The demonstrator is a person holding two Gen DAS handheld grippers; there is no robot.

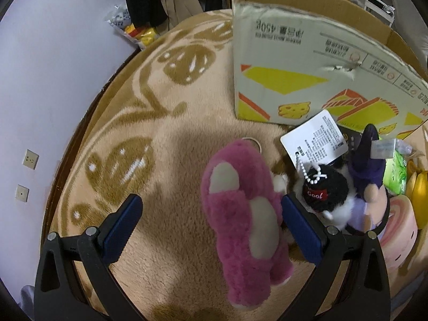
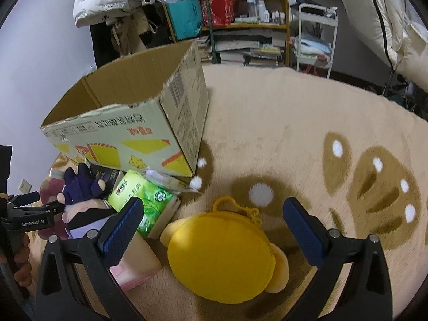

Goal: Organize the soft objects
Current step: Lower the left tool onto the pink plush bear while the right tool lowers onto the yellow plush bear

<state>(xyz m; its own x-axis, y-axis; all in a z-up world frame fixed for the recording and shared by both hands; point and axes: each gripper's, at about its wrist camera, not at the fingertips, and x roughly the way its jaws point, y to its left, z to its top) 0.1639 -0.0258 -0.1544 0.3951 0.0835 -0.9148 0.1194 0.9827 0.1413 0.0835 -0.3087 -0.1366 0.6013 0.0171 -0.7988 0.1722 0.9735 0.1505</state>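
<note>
Pink fluffy bear (image 1: 246,211), with pale patches, lying on the tan rug (image 1: 160,139) between the wide-apart fingers of the left hand-held gripper (image 1: 211,214). Not gripped. Round yellow plush toy (image 2: 222,256) with a yellow cord, on the rug between the spread fingers of the right hand-held gripper (image 2: 214,230). Not gripped either. Cardboard box (image 2: 133,123) standing open just behind the toys; nothing seen inside. Green tissue pack (image 2: 144,200) beside the box.
</note>
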